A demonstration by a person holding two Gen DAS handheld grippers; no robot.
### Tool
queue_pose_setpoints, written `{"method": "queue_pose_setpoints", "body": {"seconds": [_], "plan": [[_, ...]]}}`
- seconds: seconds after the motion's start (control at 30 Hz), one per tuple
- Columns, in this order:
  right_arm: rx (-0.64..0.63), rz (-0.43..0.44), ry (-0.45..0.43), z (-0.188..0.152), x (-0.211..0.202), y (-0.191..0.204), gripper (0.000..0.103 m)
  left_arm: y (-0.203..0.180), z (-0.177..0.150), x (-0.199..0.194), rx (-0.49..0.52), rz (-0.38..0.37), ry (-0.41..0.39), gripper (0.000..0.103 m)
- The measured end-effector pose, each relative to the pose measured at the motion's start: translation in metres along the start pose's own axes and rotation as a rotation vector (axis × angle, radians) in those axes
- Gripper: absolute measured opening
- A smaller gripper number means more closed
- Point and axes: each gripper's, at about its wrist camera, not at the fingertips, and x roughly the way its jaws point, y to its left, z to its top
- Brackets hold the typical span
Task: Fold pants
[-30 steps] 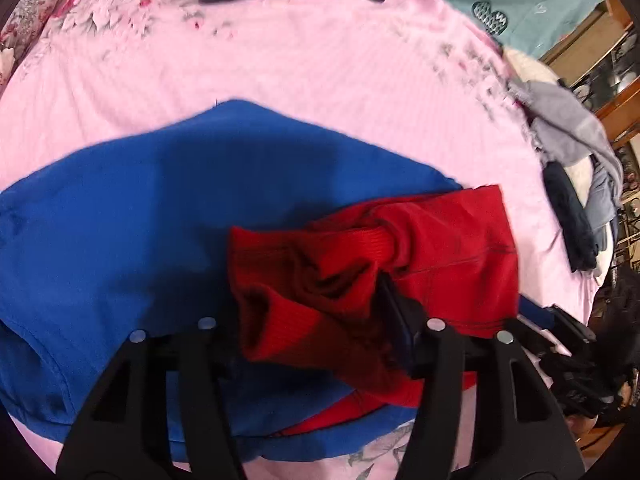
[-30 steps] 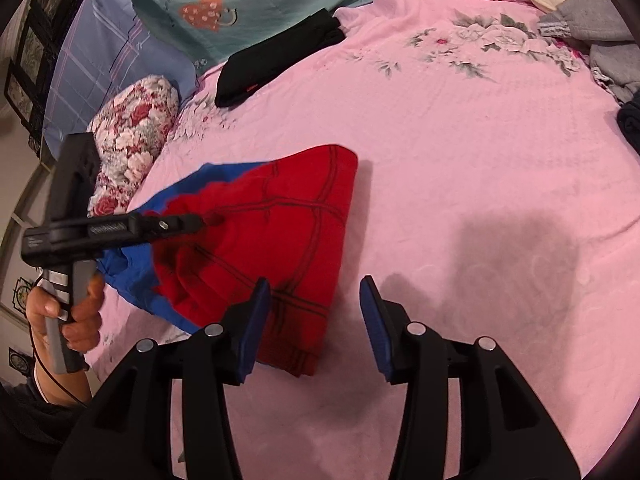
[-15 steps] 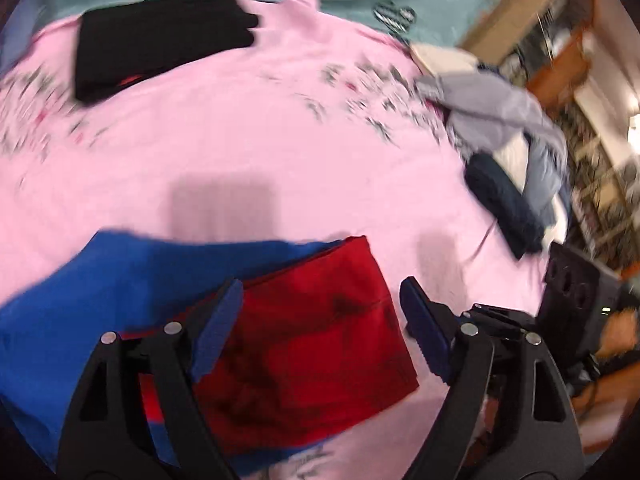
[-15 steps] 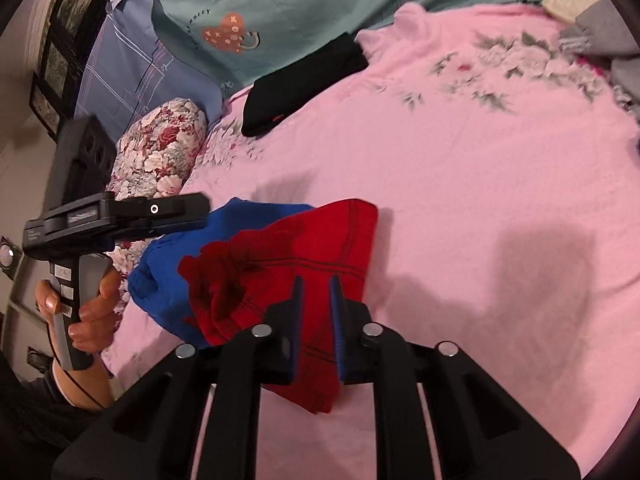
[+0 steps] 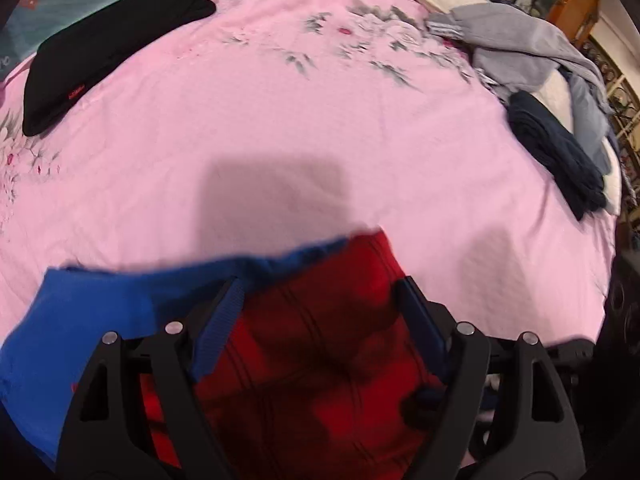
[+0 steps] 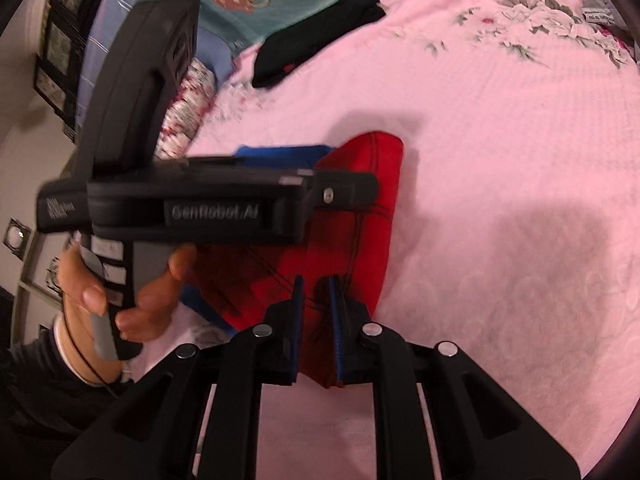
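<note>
Only right view: hand (image 6: 120, 292) on left hand-held gripper (image 6: 344, 192) above pants (image 6: 360, 240).

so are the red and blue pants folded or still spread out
Folded. The red and blue pants lie in a compact doubled bundle on the pink bedspread, with the right gripper shut on their near edge.

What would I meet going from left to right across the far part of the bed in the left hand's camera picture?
Folded black garment → grey flower print on the pink bedspread → heap of grey clothes → dark navy garment.
</note>
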Motion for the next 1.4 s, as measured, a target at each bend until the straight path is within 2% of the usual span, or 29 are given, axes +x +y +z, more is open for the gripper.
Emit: {"method": "queue_pose_setpoints", "body": {"seconds": [0.03, 0.17, 0.23, 0.43, 0.53, 0.63, 0.7, 0.73, 0.8, 0.83, 0.93, 1.03, 1.13, 1.23, 1.4], "plan": [[0.018, -0.002, 0.015, 0.000, 0.004, -0.003, 0.011, 0.003, 0.005, 0.007, 0.000, 0.011, 0.010, 0.085], [0.024, -0.020, 0.023, -0.003, 0.002, -0.004, 0.012, -0.013, 0.014, 0.019, 0.082, 0.081, 0.013, 0.092], [0.024, -0.036, 0.021, -0.007, -0.001, -0.002, 0.012, -0.014, 0.015, 0.021, 0.092, 0.089, 0.007, 0.094], [0.028, -0.064, -0.002, -0.011, -0.006, 0.005, 0.014, -0.008, 0.014, 0.016, 0.055, 0.067, 0.009, 0.094], [0.032, -0.051, -0.010, -0.011, -0.007, 0.012, 0.027, 0.004, 0.007, -0.001, -0.019, 0.013, 0.004, 0.093], [0.011, -0.052, -0.055, -0.011, -0.013, 0.022, 0.029, 0.018, -0.010, -0.031, -0.051, -0.038, -0.068, 0.093], [-0.006, -0.030, -0.055, -0.012, -0.011, 0.028, 0.029, 0.025, -0.020, -0.035, -0.048, -0.008, -0.091, 0.093], [-0.008, -0.035, -0.044, -0.012, -0.008, 0.027, 0.030, 0.032, -0.024, -0.029, -0.051, 0.034, -0.082, 0.093], [0.015, -0.067, -0.026, -0.009, 0.002, 0.022, 0.030, 0.046, -0.030, -0.014, -0.083, 0.052, -0.020, 0.093], [0.026, -0.065, -0.024, -0.007, 0.004, 0.022, 0.030, 0.049, -0.032, -0.014, -0.079, 0.037, -0.027, 0.093], [0.012, -0.081, -0.020, -0.001, 0.005, 0.029, 0.041, 0.052, -0.041, -0.039, -0.073, -0.031, -0.068, 0.093], [0.006, -0.089, -0.051, 0.004, -0.003, 0.034, 0.042, 0.069, -0.054, -0.077, -0.132, -0.089, -0.130, 0.093], [0.039, -0.071, -0.116, 0.002, -0.014, 0.025, 0.048, 0.105, -0.077, -0.114, -0.247, -0.111, -0.190, 0.095], [0.072, -0.081, -0.173, 0.001, -0.020, 0.023, 0.059, 0.159, -0.114, -0.140, -0.438, -0.108, -0.217, 0.096], [0.179, -0.059, -0.244, 0.007, -0.023, 0.014, 0.078, 0.233, -0.175, -0.166, -0.693, -0.103, -0.248, 0.096]]}}
